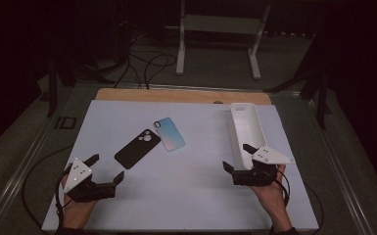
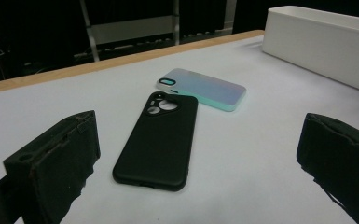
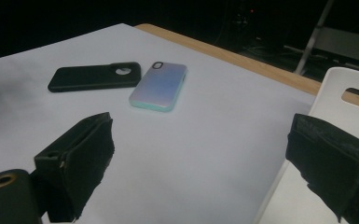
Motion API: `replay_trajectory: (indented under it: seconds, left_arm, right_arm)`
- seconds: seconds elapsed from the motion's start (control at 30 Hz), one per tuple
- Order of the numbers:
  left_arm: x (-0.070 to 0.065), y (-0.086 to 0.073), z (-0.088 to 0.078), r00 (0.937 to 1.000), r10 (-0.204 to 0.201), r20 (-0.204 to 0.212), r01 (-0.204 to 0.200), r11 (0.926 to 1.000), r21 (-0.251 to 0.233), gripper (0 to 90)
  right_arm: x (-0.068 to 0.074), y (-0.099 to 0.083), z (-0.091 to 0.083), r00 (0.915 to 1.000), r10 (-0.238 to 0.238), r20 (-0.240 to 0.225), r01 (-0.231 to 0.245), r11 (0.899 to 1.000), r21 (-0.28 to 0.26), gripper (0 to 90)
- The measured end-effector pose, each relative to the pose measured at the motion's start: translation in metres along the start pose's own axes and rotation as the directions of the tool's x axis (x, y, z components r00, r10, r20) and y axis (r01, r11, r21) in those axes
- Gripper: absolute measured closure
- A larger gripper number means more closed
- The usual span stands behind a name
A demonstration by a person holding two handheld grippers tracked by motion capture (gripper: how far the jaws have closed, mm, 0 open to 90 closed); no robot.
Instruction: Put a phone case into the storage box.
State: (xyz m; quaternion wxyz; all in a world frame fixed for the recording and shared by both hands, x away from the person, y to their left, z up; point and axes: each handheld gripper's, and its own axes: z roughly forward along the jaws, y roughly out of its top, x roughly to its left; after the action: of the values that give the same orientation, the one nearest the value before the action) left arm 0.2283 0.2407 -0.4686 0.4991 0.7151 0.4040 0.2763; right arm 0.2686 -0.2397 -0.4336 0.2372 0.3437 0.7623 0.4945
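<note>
Dark surroundings frame a desk (image 1: 186, 196) covered by a pale sheet, with a strip of bare wood showing along its far edge; cables and a white metal stand (image 1: 220, 36) sit on the floor beyond it. Near the middle of the desk lies a black phone case (image 1: 137, 148), back up, its round camera opening toward the far side; just beside it, touching or nearly touching at the camera corners, lies a pale blue iridescent phone case (image 1: 169, 133), also back up. At the right side stands a long white tray (image 1: 247, 132), open-topped, with a slot handle in its far end wall. The left gripper (image 1: 106, 169) is held low over the near left part of the desk, its fingers spread wide with nothing between them, pointing toward the black case. The right gripper (image 1: 239, 157) hovers at the near end of the tray; its fingers are likewise wide apart and empty, one over the desk, the other over the tray.
</note>
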Motion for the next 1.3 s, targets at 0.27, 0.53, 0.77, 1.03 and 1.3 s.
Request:
replay_trajectory:
  seconds: [0.27,0.53,0.77,1.03,1.3]
  left_arm:
    - [-0.001,0.000,0.000,1.0000,0.004,0.001,-0.004,1.0000,0.000,0.0]
    - [-0.002,0.001,0.001,1.0000,0.005,0.002,-0.005,1.0000,0.002,0.0]
    - [-0.002,0.000,0.001,1.0000,-0.001,0.004,0.001,1.0000,0.001,0.0]
    - [-0.001,0.000,0.001,1.0000,0.001,0.002,-0.001,1.0000,0.004,0.0]
    - [-0.001,0.000,0.001,1.0000,0.005,0.000,-0.005,1.0000,0.006,0.0]
  right_arm:
    - [0.002,0.008,0.007,0.9998,0.004,-0.018,-0.004,1.000,0.008,7.4]
    - [0.004,0.020,0.012,0.9998,-0.003,-0.018,0.003,1.000,0.015,7.4]
    - [0.004,0.035,0.019,0.9997,-0.006,-0.024,0.007,1.000,0.020,7.4]
    - [0.005,0.045,0.029,0.9994,-0.020,-0.028,0.021,1.000,0.020,7.4]
    - [0.007,0.058,0.044,0.9988,-0.022,-0.044,0.023,0.999,0.031,7.4]
